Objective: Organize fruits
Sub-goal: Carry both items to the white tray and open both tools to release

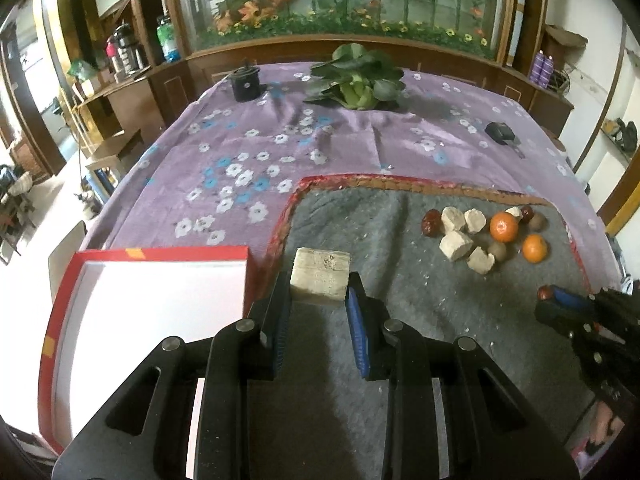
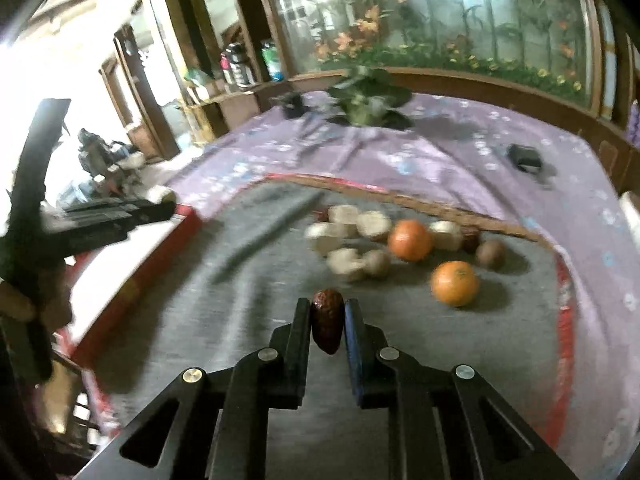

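Note:
My left gripper [image 1: 319,289] is shut on a pale beige block [image 1: 320,275], held above the grey mat [image 1: 360,220] just right of the red-rimmed white box [image 1: 160,304]. My right gripper [image 2: 327,314] is shut on a dark red date [image 2: 327,320]; it also shows at the right edge of the left wrist view as the right gripper [image 1: 560,300]. On the mat lies a pile: two oranges [image 2: 410,239] [image 2: 455,282], several beige chunks [image 2: 344,216], brown round fruits [image 2: 491,254] and another date [image 1: 431,222].
A purple flowered cloth [image 1: 240,152] covers the table. At its far side lie leafy greens [image 1: 360,80], a black round item [image 1: 245,84] and a small black object [image 1: 500,131]. Wooden shelves and a glass cabinet stand behind. The floor drops off to the left.

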Demonstrator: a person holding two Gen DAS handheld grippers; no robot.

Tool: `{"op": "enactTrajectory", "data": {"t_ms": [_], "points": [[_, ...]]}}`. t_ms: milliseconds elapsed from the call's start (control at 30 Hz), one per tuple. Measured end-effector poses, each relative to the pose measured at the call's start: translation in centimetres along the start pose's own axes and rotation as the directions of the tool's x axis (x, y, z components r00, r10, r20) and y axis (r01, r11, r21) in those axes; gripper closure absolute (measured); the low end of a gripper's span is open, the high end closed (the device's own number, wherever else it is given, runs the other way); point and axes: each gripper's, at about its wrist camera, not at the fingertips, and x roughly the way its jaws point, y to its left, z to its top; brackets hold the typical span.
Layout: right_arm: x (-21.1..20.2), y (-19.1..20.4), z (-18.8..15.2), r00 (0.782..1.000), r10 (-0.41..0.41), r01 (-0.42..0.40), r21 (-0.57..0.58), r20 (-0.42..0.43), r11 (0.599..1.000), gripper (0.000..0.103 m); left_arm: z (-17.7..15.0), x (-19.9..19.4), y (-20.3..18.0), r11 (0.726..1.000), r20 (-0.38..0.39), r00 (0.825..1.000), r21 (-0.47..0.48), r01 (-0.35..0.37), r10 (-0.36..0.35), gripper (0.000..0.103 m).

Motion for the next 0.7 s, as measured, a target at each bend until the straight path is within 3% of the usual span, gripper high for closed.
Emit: {"op": "enactTrajectory", "data": {"t_ms": [367,700], "points": [[0.0,8.6,0.3,0.994,0.106,-0.105,-0.095,0.008,0.99,0.087,-3.1,-2.5,4.4,0.997,0.01,0.999,-0.052,-0.053,0.053,0.077],[3.9,15.9,2.5,0.979,0.198,-0.204,-0.172,-0.051,0.964,0.087,-5.5,-2.5,11.3,0.98,-0.021,0.992,-0.155,-0.124,0.122,0.077]]}}
